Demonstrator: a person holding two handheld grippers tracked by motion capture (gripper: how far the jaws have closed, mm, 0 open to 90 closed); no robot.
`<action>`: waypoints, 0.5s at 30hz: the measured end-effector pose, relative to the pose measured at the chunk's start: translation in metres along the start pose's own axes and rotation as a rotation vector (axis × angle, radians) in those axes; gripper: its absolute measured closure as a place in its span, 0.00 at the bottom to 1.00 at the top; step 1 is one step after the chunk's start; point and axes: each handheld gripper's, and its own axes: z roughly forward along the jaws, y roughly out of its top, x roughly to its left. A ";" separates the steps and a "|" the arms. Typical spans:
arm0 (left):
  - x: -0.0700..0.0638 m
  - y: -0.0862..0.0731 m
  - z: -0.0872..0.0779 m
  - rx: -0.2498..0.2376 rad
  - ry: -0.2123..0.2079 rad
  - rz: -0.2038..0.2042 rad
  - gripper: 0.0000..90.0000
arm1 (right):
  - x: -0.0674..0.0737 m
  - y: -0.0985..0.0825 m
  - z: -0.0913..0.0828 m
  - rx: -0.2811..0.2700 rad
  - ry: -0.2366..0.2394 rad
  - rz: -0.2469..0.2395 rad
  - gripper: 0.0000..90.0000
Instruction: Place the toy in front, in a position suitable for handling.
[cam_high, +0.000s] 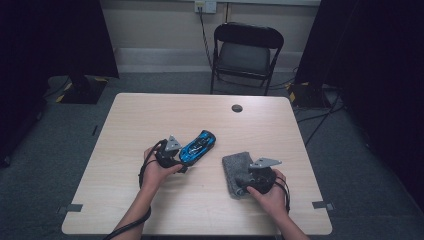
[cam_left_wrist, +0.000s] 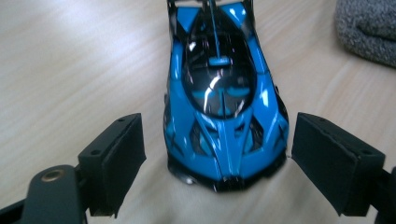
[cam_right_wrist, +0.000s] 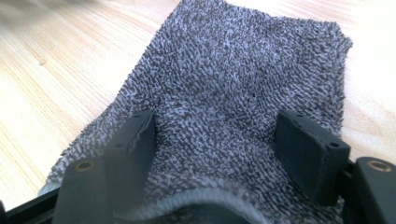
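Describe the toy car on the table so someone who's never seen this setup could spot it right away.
Start at the light wooden table. Near its middle, just ahead of the left gripper, lies the toy car, pointing diagonally away. It is glossy blue with a black cabin, unlike the fuzzy grey cloth to its right.

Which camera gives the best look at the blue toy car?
The left gripper view: the car fills the frame between the open tongs. The high view shows it small, on the table. The right gripper view looks at the grey cloth.
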 end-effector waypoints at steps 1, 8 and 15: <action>-0.001 0.000 0.004 0.006 -0.013 -0.015 0.17 | 0.000 0.000 0.000 -0.004 0.000 -0.001 0.33; -0.010 0.005 0.020 0.038 0.052 -0.043 0.18 | 0.002 -0.004 0.000 -0.023 -0.015 0.003 0.33; -0.014 0.005 0.022 0.064 0.056 -0.071 0.20 | 0.003 -0.003 -0.001 -0.012 -0.023 0.005 0.36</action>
